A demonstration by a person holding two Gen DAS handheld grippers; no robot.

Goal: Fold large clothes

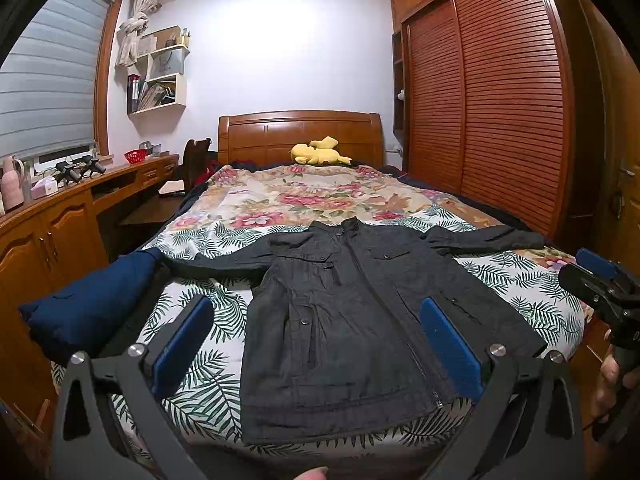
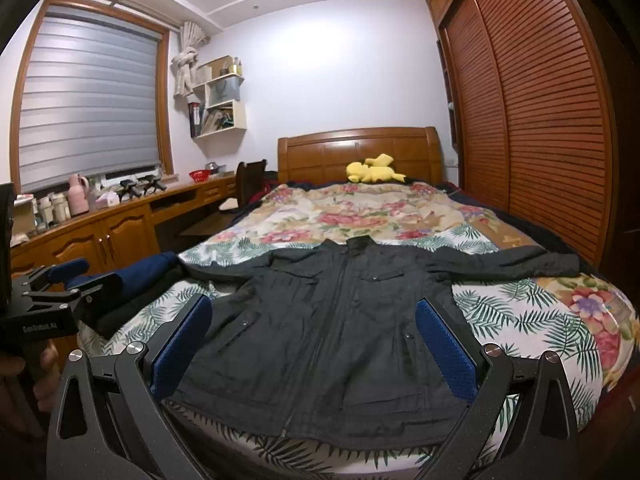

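Note:
A dark grey zip jacket (image 1: 344, 320) lies flat, front up, on the bed's foot end, collar toward the headboard, both sleeves spread sideways. It also shows in the right wrist view (image 2: 340, 332). My left gripper (image 1: 316, 316) is open and empty, hovering above the jacket's hem, its blue pads (image 1: 184, 344) wide apart. My right gripper (image 2: 312, 316) is open and empty too, above the hem. Each gripper shows in the other's view, the right one at the far right (image 1: 600, 280), the left one at the far left (image 2: 68, 280).
The bed (image 1: 208, 384) has a leaf-and-flower cover. A navy garment (image 1: 92, 300) lies at its left edge. A yellow plush toy (image 1: 318, 151) sits by the wooden headboard (image 1: 300, 132). A desk with cabinets (image 1: 60, 216) runs along the left. A slatted wardrobe (image 1: 500, 92) stands on the right.

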